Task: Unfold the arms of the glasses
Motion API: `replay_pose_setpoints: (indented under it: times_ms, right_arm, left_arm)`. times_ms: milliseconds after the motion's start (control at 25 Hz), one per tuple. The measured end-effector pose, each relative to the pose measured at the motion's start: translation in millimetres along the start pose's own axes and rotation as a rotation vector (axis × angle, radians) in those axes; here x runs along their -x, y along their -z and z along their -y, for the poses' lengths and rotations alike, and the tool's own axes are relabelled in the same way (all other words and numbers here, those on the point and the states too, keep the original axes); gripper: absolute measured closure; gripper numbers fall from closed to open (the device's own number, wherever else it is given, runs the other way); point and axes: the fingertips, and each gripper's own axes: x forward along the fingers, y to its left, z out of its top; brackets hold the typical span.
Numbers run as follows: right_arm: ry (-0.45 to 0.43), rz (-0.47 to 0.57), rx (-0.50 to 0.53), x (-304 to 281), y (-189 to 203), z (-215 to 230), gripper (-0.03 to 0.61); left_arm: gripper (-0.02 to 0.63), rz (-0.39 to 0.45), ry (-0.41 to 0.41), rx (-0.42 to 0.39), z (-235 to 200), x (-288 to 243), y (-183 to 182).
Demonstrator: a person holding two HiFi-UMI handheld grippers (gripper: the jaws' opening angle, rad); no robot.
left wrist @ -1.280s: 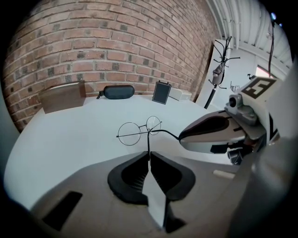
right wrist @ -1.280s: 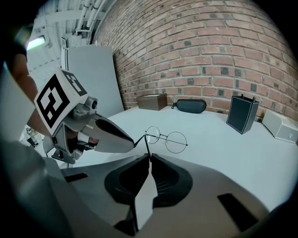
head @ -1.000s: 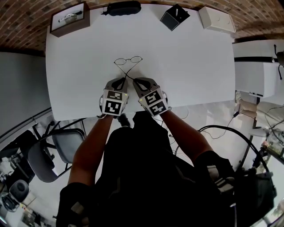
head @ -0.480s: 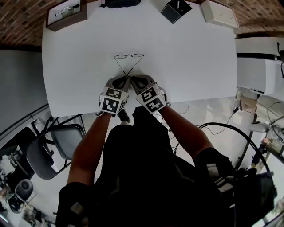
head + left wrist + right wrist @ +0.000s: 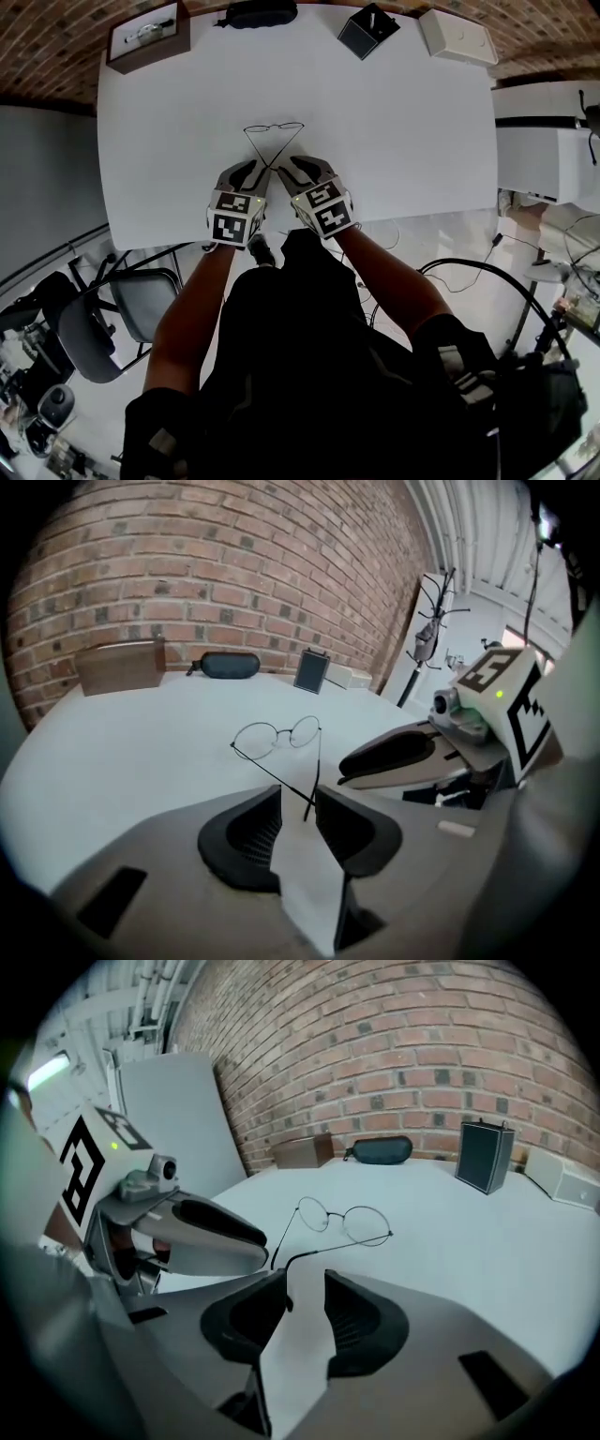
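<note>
Thin wire-rimmed round glasses (image 5: 274,127) lie on the white table (image 5: 403,141), their two arms spread toward me and crossing near the tips. My left gripper (image 5: 246,172) and right gripper (image 5: 298,169) sit side by side just behind those tips. In the left gripper view the glasses (image 5: 277,735) lie ahead and one arm's tip rests between the opening jaws of the left gripper (image 5: 298,803), with no pad pressing on it. In the right gripper view the other arm of the glasses (image 5: 345,1220) ends at the left jaw of the right gripper (image 5: 305,1288), whose jaws are opening too.
Along the table's far edge stand a brown box (image 5: 147,37), a black glasses case (image 5: 261,14), a small black box (image 5: 368,33) and a white box (image 5: 457,39). The near table edge runs just under my hands. A chair (image 5: 122,309) stands below left.
Both grippers were shut on the tips of the glasses' arms; now both sets of jaws stand apart and the arms lie free. The glasses have stayed where they were.
</note>
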Motion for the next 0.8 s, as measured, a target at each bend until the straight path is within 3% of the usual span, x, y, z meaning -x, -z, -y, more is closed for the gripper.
replay_pose_setpoints:
  times_ms: [160,320,800]
  right_arm:
    - [0.055,0.045,-0.154,3,-22,16,0.479]
    - [0.084,0.044,-0.225,-2,-31,22,0.472]
    - [0.065,-0.004,-0.214,-16,-29,25,0.465]
  left_arm:
    - [0.508,0.077,-0.097,0.034,-17,4,-22]
    - [0.508,0.062,-0.113,0.075,-19,-3,-25]
    - [0.508,0.011,-0.169,0.029,-28,-13,-20]
